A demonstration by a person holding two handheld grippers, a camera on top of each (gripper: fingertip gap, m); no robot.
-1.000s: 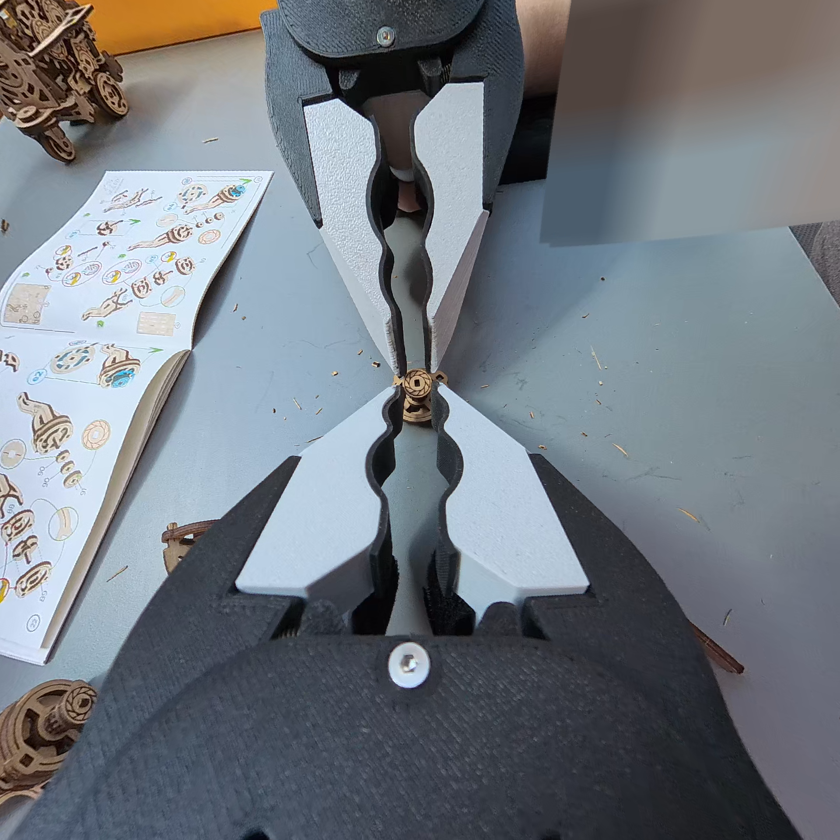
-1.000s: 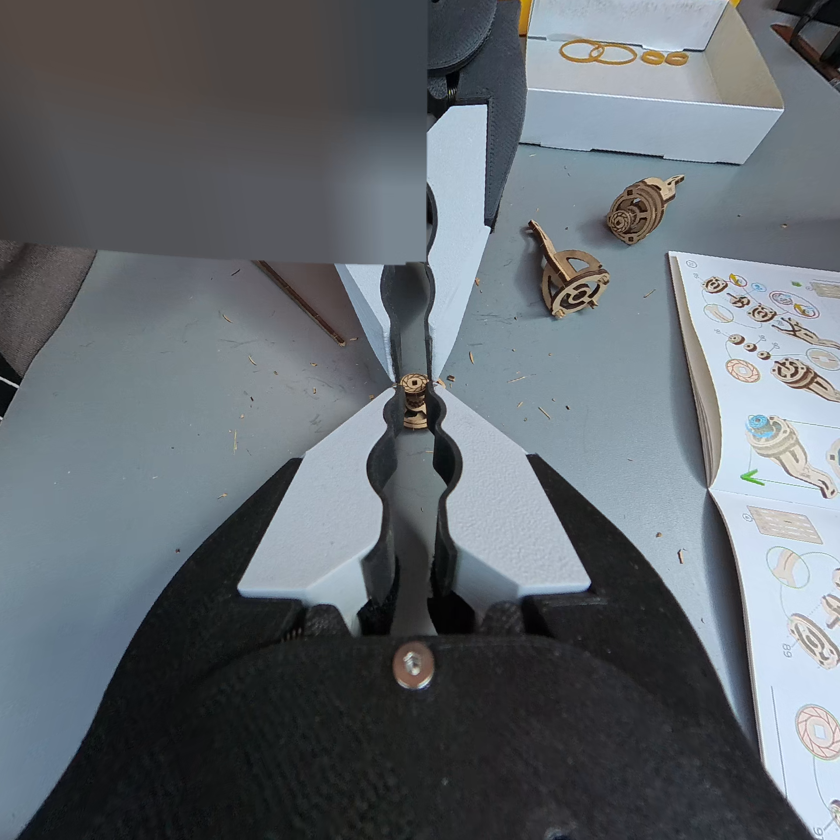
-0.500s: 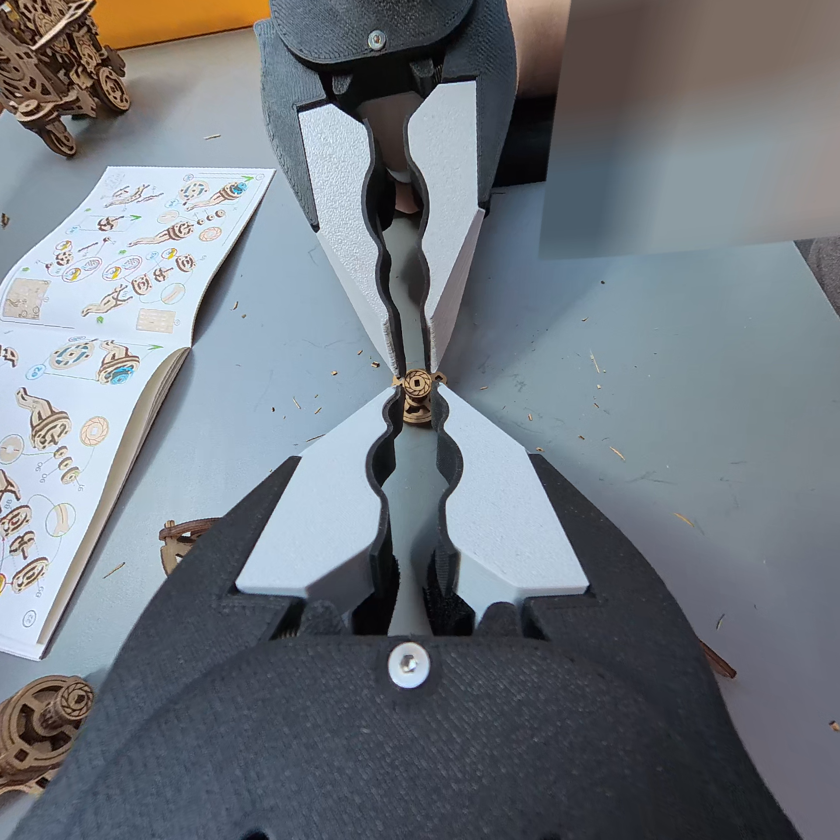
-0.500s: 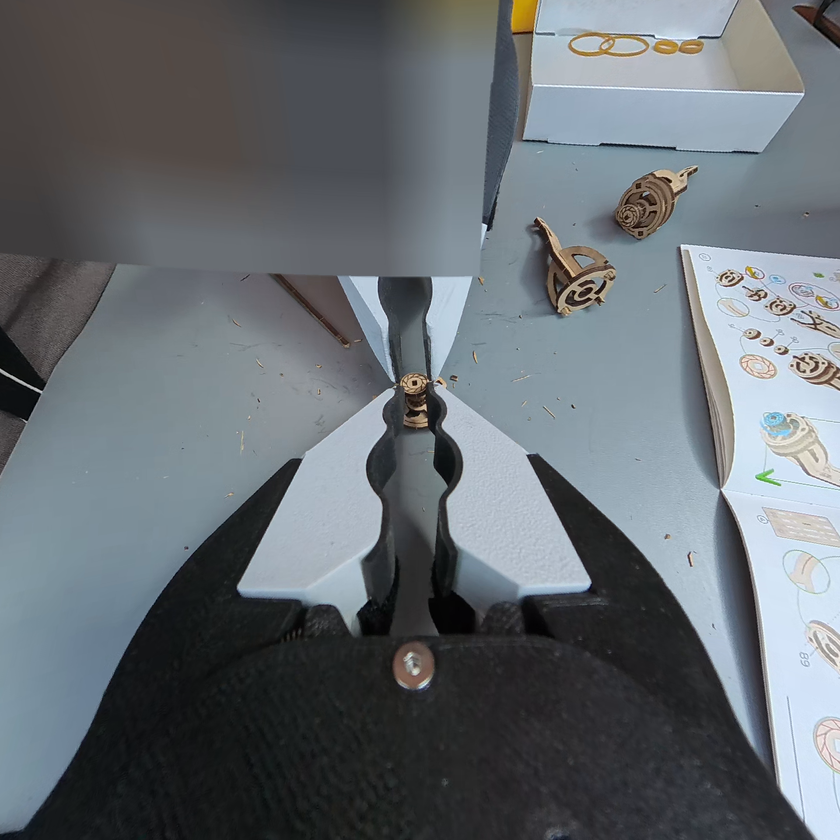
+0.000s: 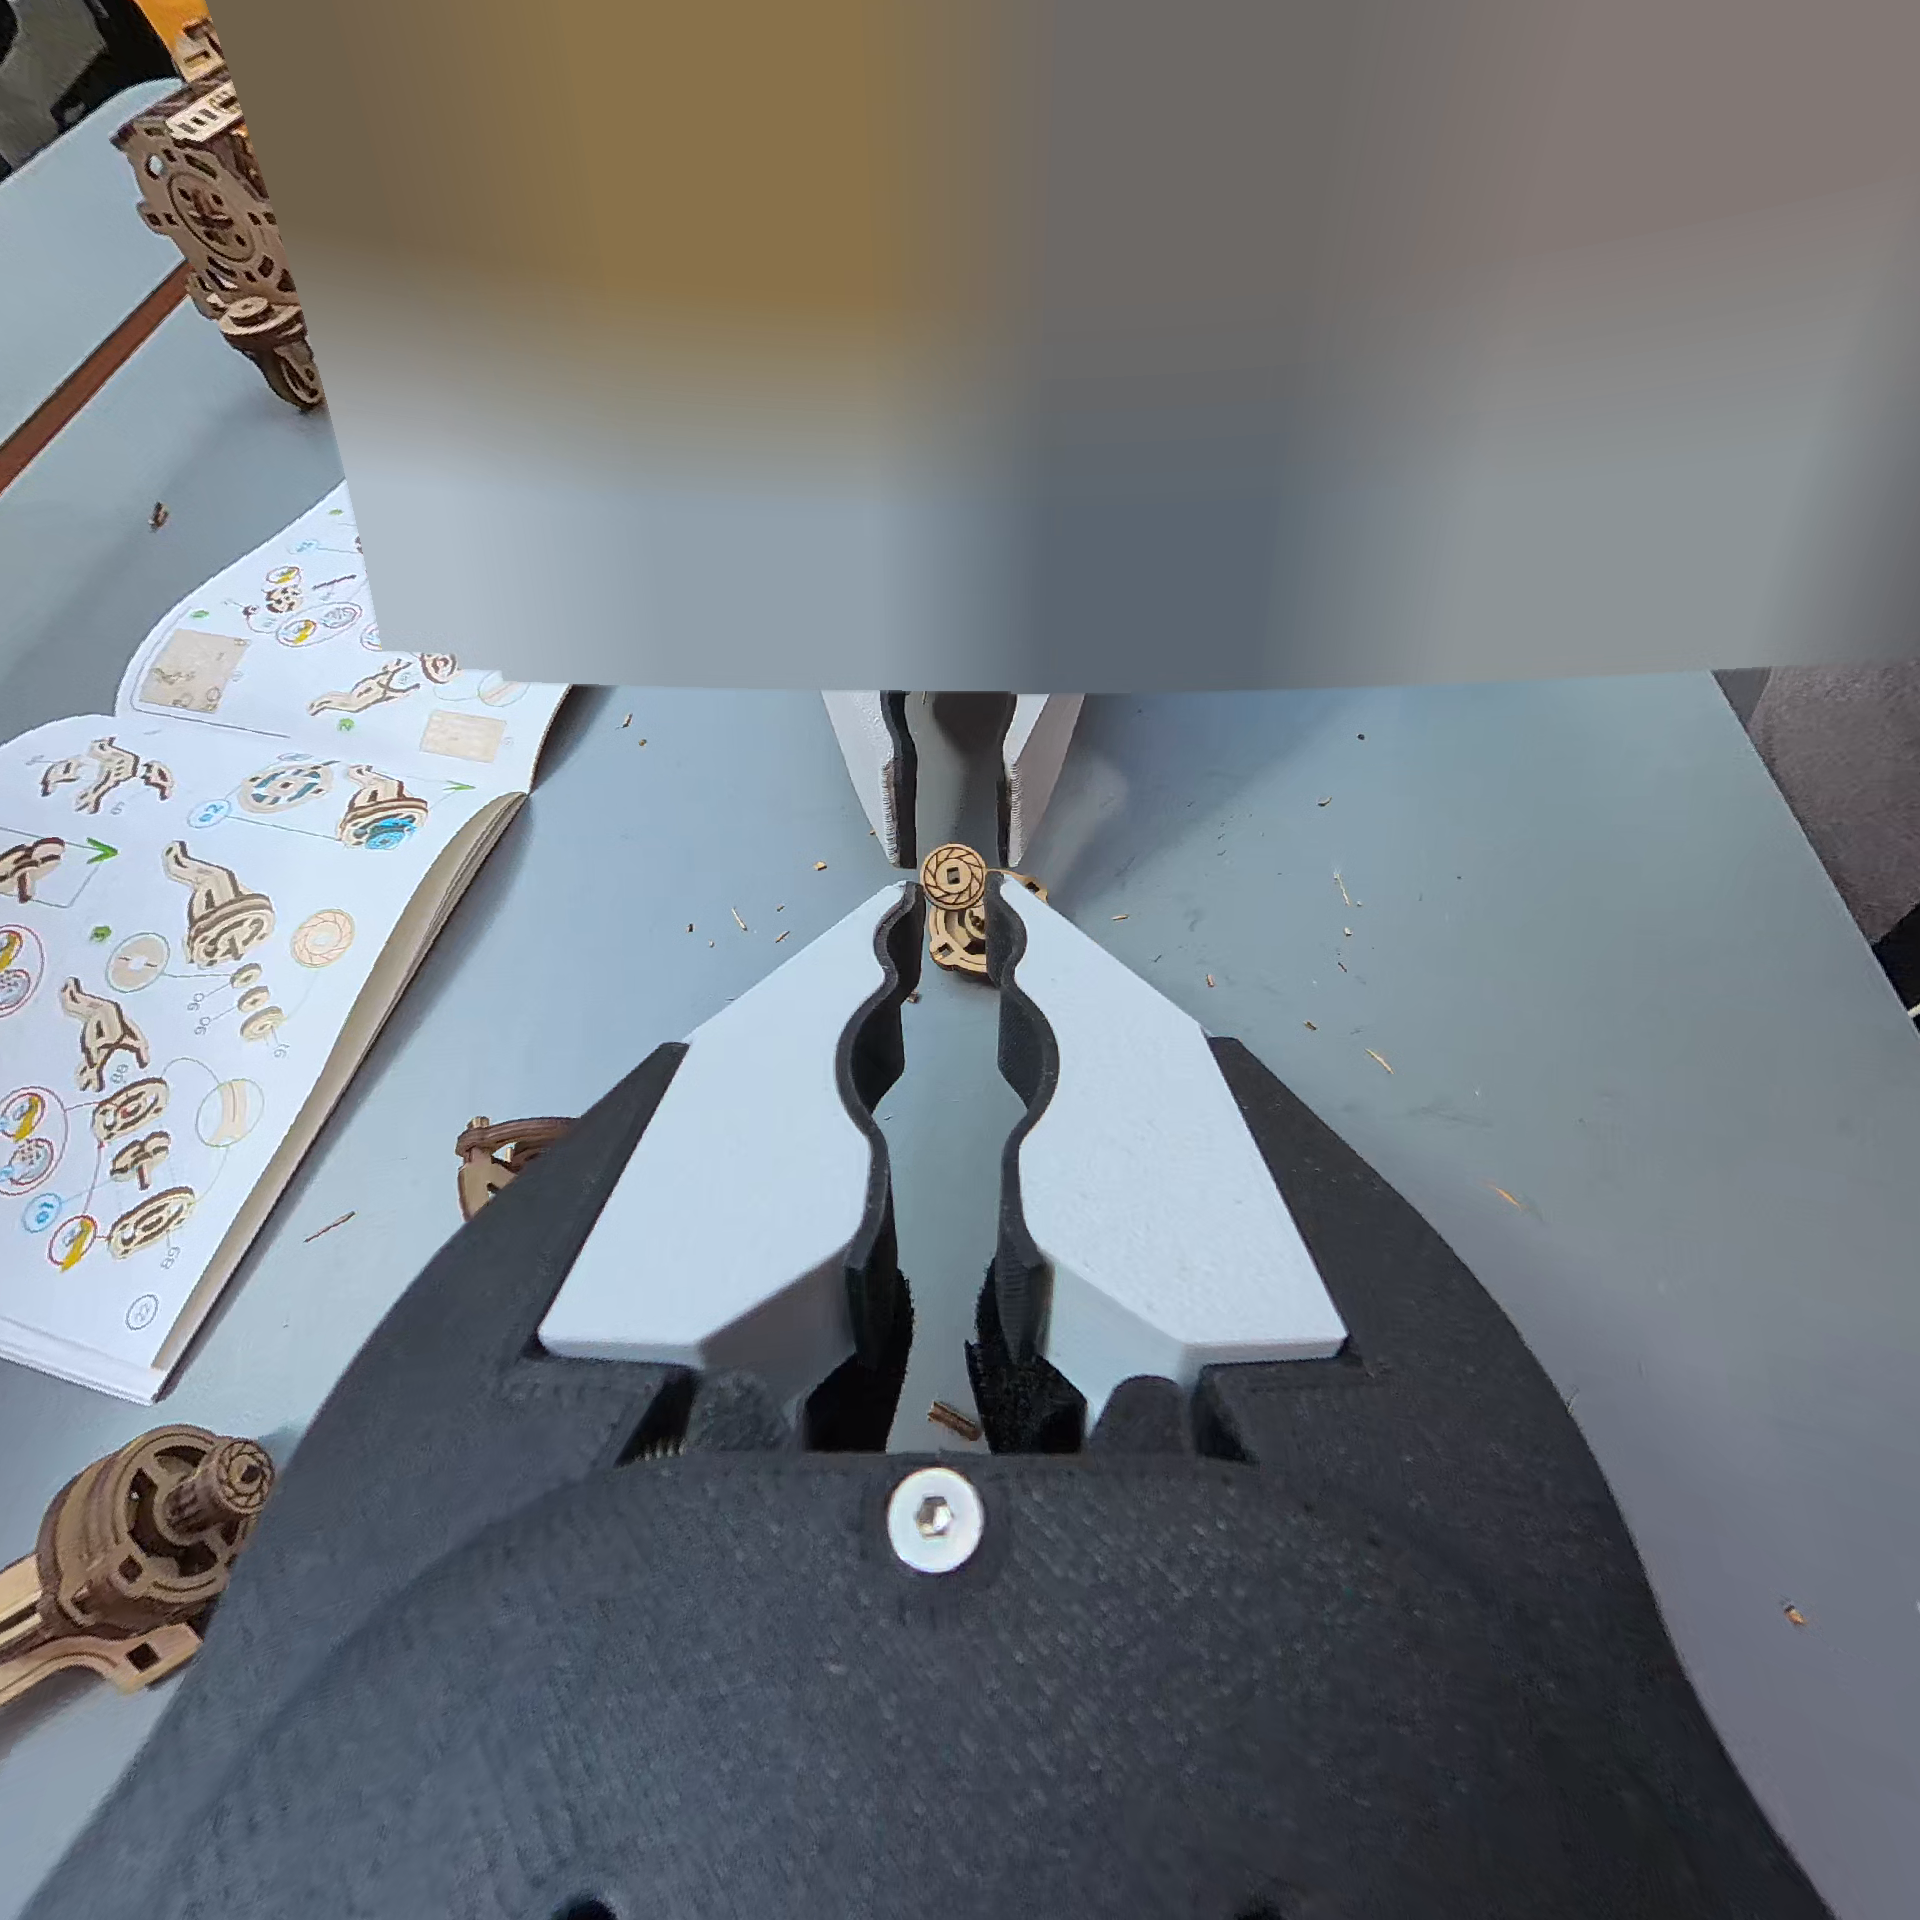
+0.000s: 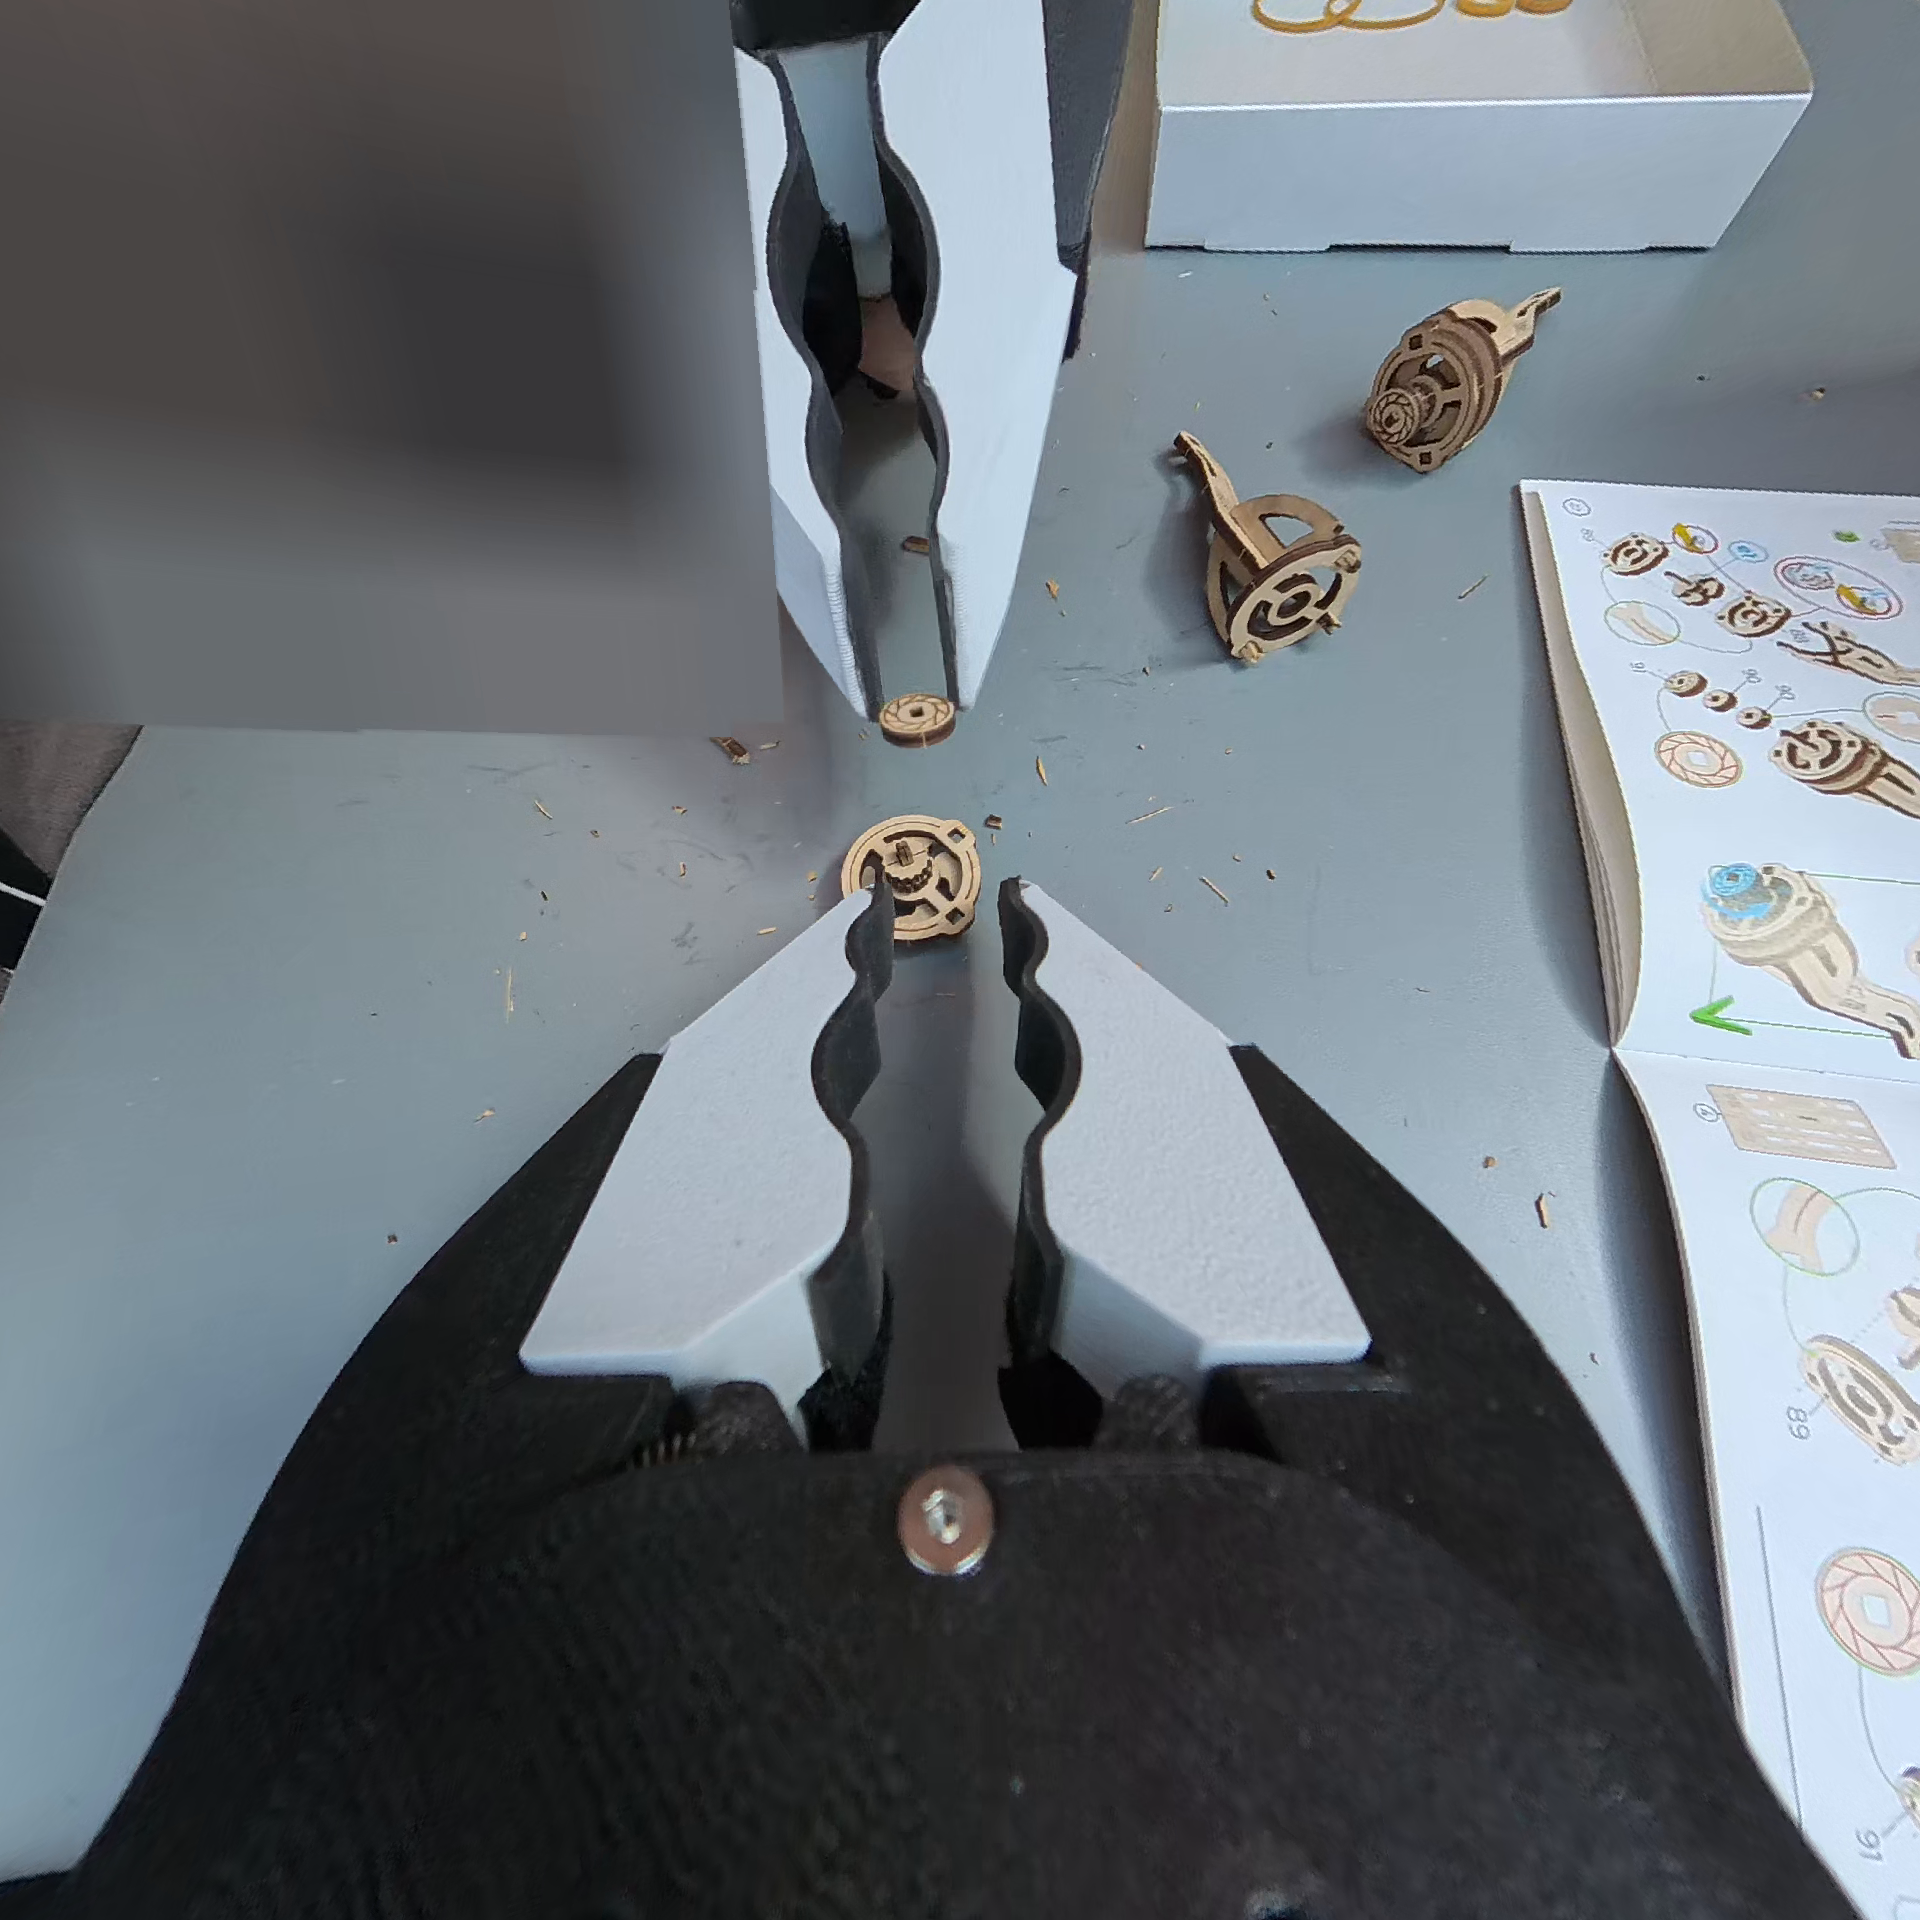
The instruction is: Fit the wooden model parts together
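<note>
My left gripper (image 5: pixel 953 885) is shut on a small round wooden disc (image 5: pixel 953 873) at its tips, just above the grey table (image 5: pixel 1507 1091). A larger round wooden part with a central peg (image 6: pixel 912 881) lies flat on the table; in the left wrist view it shows (image 5: pixel 958 943) right under the disc. My right gripper (image 6: pixel 948 900) is open and empty, its tips on either side of that part's near edge. In the right wrist view the left gripper (image 6: pixel 914 707) holds the disc (image 6: pixel 916 719) a short way beyond the part. In the left wrist view the right gripper (image 5: pixel 954 831) faces mine.
An open instruction booklet (image 5: pixel 208 935) (image 6: pixel 1766 935) lies beside the work spot. Two wooden subassemblies (image 6: pixel 1278 582) (image 6: pixel 1444 384) and a white box (image 6: pixel 1455 177) sit beyond. More wooden assemblies (image 5: pixel 135 1538) (image 5: pixel 223 229) lie left. Wood splinters litter the table. The grippers are tip to tip, or close to it.
Both grippers were shut tip to tip on the stacked parts. My right gripper has opened and drawn back. The round part now lies on the table, the disc stays in the left gripper.
</note>
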